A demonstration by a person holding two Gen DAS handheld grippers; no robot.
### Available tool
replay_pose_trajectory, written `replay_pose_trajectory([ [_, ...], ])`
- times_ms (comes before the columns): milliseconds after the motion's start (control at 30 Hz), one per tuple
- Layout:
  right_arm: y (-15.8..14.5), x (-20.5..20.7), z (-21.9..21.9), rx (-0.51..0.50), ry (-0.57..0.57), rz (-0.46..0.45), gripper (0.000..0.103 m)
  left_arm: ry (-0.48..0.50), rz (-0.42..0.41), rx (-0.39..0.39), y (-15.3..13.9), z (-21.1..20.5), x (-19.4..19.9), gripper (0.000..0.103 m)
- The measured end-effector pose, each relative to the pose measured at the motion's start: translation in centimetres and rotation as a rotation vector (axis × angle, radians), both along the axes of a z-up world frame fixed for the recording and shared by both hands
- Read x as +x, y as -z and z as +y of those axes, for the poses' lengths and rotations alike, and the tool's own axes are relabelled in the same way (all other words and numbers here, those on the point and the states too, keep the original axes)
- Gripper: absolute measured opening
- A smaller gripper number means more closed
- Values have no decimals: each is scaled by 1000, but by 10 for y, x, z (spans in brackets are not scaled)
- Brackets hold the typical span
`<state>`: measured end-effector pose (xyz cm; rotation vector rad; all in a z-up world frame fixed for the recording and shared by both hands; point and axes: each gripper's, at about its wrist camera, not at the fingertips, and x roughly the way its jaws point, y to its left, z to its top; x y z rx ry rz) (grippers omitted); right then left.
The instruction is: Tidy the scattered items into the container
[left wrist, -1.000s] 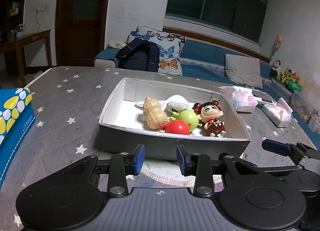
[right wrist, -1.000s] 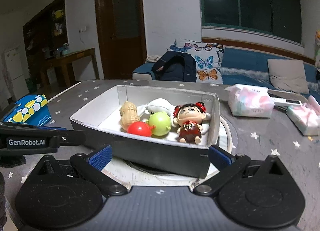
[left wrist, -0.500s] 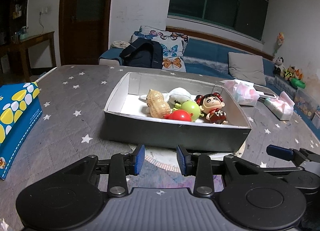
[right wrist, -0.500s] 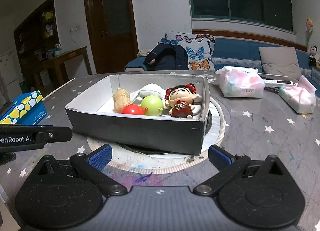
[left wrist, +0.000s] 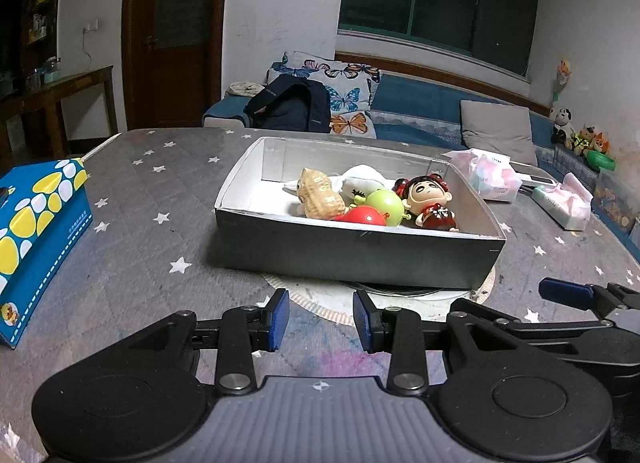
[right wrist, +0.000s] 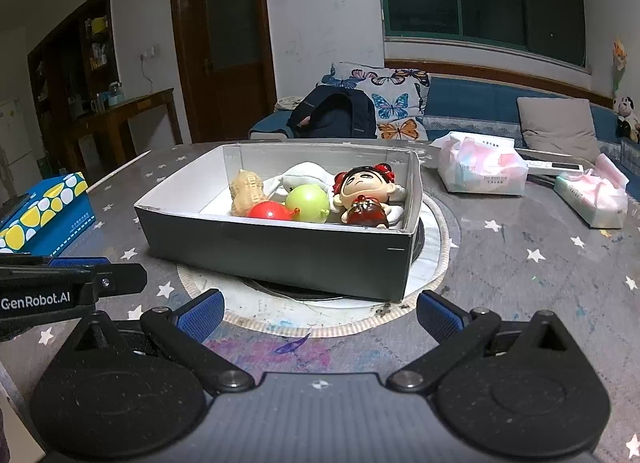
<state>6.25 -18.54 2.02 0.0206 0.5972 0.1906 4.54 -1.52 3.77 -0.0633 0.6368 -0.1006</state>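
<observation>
A grey box at centre frame holds a peanut toy, red ball, green ball and doll. Both the left gripper and right gripper hover empty, jaws apart, at lower frame. Tissue packs lie at right, a blue carton at left.

Both grippers have backed away from the grey box: a second ago its near wall sat right at the fingertips, now a strip of the star-patterned table and the round white mat under the box shows between. Left gripper dropped slightly, so the blue tissue box at the left edge shows more fully
</observation>
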Motion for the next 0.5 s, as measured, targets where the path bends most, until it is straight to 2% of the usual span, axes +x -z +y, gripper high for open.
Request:
replay_pose_trajectory([
  [500, -3, -4, 2, -15, 3, -4, 103, -19, -3, 22, 4, -1, -5, 37],
])
